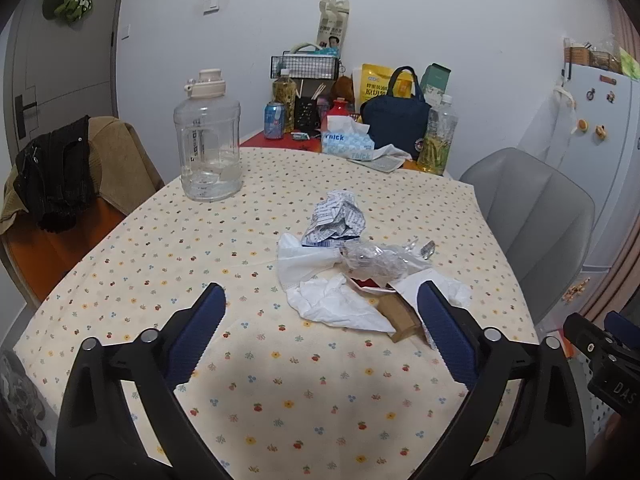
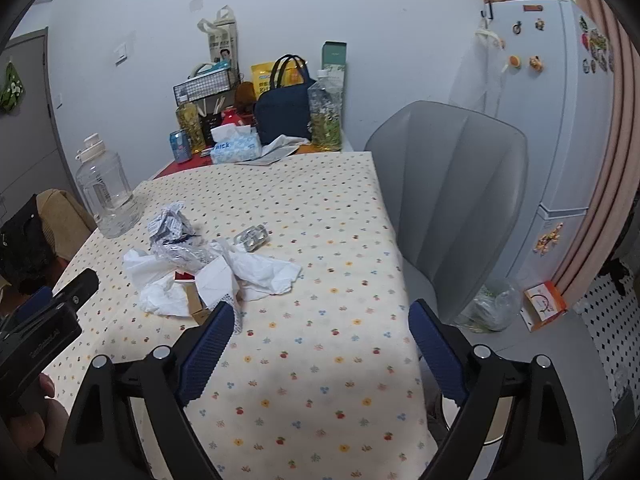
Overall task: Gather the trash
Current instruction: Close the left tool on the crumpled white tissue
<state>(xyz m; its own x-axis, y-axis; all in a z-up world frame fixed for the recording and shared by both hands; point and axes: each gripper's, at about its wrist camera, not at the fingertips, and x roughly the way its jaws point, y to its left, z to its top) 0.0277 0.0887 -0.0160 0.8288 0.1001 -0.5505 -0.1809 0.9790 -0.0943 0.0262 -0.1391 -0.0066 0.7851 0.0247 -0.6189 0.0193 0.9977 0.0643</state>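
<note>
A heap of trash lies on the flowered tablecloth [image 1: 160,240]: a crumpled printed leaflet [image 1: 338,218], white tissues [image 1: 340,306], crinkled clear plastic [image 1: 374,258], a small brown box [image 1: 400,316] and a silver blister pack [image 2: 252,237]. My left gripper [image 1: 322,298] hovers open just short of the heap, its right finger [image 1: 444,328] beside the box. My right gripper [image 2: 322,314] is open too, over bare cloth [image 2: 320,240] to the right of the heap, its left finger [image 2: 212,340] near a tissue [image 2: 264,272]. Nothing sits between either pair of jaws.
A big clear water jug [image 1: 208,140] stands at the left of the table. At the far end are a tissue box [image 1: 346,142], a navy bag [image 1: 396,120], bottles and a can [image 1: 274,120]. A grey chair [image 2: 448,200] stands at the right, a fridge [image 2: 560,120] behind it.
</note>
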